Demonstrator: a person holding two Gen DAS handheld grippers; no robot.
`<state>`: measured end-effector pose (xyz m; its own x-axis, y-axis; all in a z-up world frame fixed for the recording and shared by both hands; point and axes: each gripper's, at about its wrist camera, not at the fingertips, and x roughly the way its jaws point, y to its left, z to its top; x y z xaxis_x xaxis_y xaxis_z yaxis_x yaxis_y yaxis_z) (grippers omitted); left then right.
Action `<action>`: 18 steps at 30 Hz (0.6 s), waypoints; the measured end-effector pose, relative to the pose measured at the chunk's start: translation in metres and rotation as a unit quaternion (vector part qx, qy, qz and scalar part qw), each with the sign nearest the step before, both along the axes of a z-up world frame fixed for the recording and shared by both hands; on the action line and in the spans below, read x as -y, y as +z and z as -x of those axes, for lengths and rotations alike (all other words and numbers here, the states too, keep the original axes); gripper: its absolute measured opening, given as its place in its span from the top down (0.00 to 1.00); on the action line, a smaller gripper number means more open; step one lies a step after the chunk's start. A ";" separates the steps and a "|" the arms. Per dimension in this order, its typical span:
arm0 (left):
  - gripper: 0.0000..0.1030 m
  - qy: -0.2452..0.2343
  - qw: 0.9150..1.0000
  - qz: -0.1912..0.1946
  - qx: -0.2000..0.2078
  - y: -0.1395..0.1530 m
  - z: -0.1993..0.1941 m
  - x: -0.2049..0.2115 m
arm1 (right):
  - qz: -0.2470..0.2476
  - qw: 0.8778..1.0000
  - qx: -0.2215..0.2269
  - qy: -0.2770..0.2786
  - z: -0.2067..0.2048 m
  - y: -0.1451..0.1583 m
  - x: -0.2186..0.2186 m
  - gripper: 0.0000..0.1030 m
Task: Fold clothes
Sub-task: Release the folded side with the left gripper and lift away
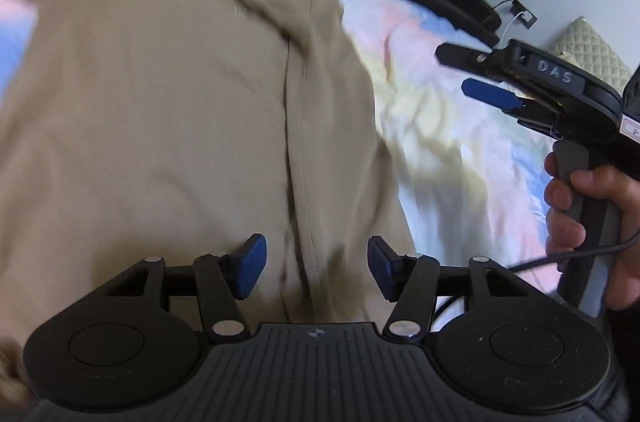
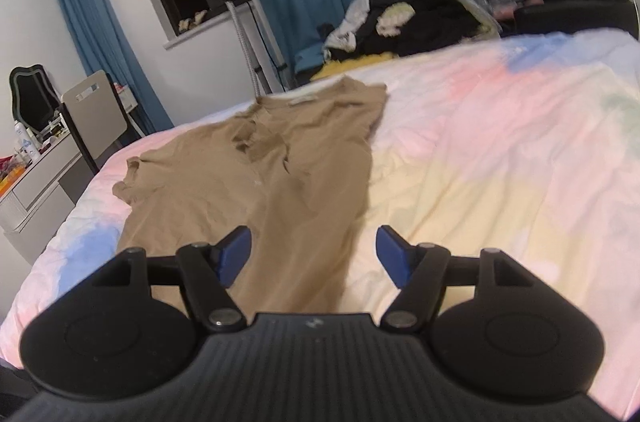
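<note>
Left wrist: shirt (image 1: pixel 160 102) seemingly under open claw (image 1: pixel 316 266).

Tan T-shirt (image 2: pixel 256 174) spread on bed, one side folded over.

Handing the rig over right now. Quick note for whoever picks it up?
Left hand-held gripper: open, empty, just above the tan shirt.
Right hand-held gripper: open, empty, over the shirt's near right edge.
Shirt lies on the pastel bedspread, right side folded inward along a lengthwise crease.
Done: one lengthwise fold, it seems.
Left: fold the other side in, then fold it crosswise.
</note>
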<state>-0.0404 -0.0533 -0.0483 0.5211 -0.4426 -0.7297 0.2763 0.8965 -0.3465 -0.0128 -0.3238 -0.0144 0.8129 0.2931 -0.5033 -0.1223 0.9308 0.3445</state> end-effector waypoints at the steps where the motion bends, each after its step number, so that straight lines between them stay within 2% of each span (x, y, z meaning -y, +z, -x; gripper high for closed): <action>1: 0.30 0.000 1.000 0.000 0.008 0.005 -0.002 -0.001 | 0.002 1.000 0.007 0.002 0.000 0.003 -0.002 0.32; 2: 0.22 0.002 1.000 0.003 0.017 0.009 -0.005 -0.003 | 0.004 1.000 0.013 0.003 -0.001 0.005 -0.005 0.32; 5: 0.17 0.013 0.998 -0.015 0.062 0.025 -0.010 -0.008 | 0.015 0.999 0.031 0.008 -0.006 0.014 -0.013 0.32; 8: 0.14 0.026 0.995 -0.044 0.089 0.039 -0.023 -0.015 | 0.021 0.999 0.048 0.004 -0.014 0.024 -0.019 0.32; 11: 0.12 0.045 0.988 -0.063 0.133 0.050 -0.035 -0.026 | 0.016 0.998 0.060 -0.002 -0.026 0.033 -0.024 0.32; 14: 0.11 0.072 0.980 -0.071 0.173 0.049 -0.041 -0.039 | 0.013 0.997 0.069 0.007 -0.035 0.031 -0.036 0.32; 18: 0.11 0.105 0.975 -0.072 0.185 0.038 -0.041 -0.051 | 0.015 0.997 0.072 0.022 -0.036 0.014 -0.055 0.32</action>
